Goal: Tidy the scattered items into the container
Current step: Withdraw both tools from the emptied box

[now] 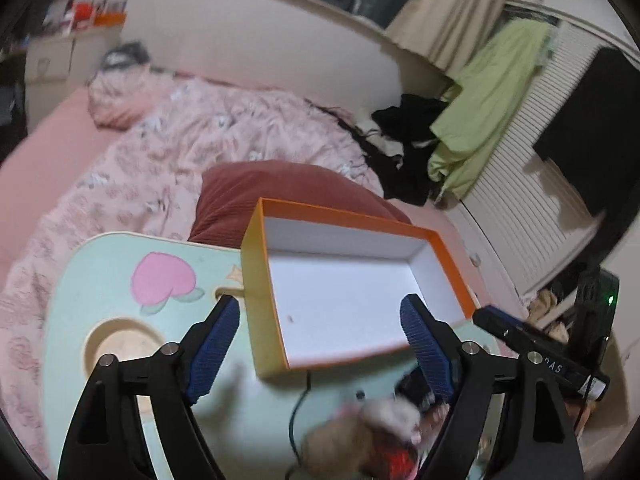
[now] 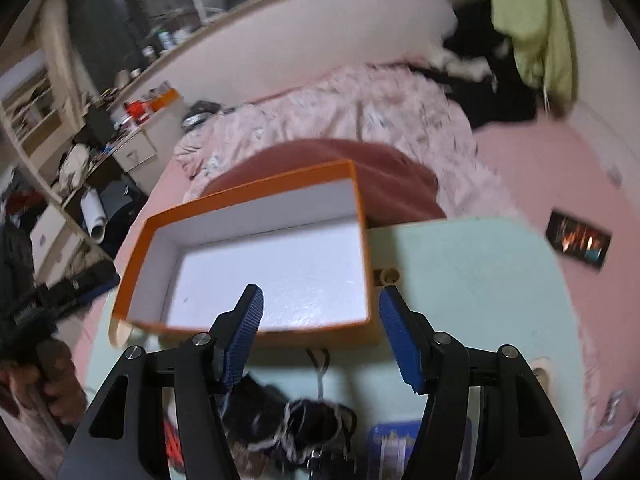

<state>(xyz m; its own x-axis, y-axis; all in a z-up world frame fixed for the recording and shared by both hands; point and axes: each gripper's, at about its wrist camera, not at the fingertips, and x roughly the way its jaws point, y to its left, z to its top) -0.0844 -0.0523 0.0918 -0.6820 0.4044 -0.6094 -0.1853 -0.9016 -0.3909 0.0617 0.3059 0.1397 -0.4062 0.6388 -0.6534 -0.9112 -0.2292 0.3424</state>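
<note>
An empty orange box with a white inside (image 1: 348,292) sits on a pale green lap table (image 1: 120,280); it also shows in the right wrist view (image 2: 272,264). My left gripper (image 1: 322,344) is open and empty over the box's near edge. A blurred furry brown and white plush toy (image 1: 376,432) and a black cable (image 1: 298,408) lie below it. My right gripper (image 2: 322,340) is open and empty above the box's near wall. Dark fuzzy items (image 2: 296,420) and a blue packet (image 2: 392,444) lie on the table (image 2: 480,280) under it.
The table stands on a bed with a pink quilt (image 1: 168,152) and a dark red pillow (image 1: 280,188). The right gripper's body (image 1: 540,348) shows at the left view's right edge. A dark card (image 2: 580,242) lies on the pink sheet. A round cup recess (image 1: 120,344) is in the table.
</note>
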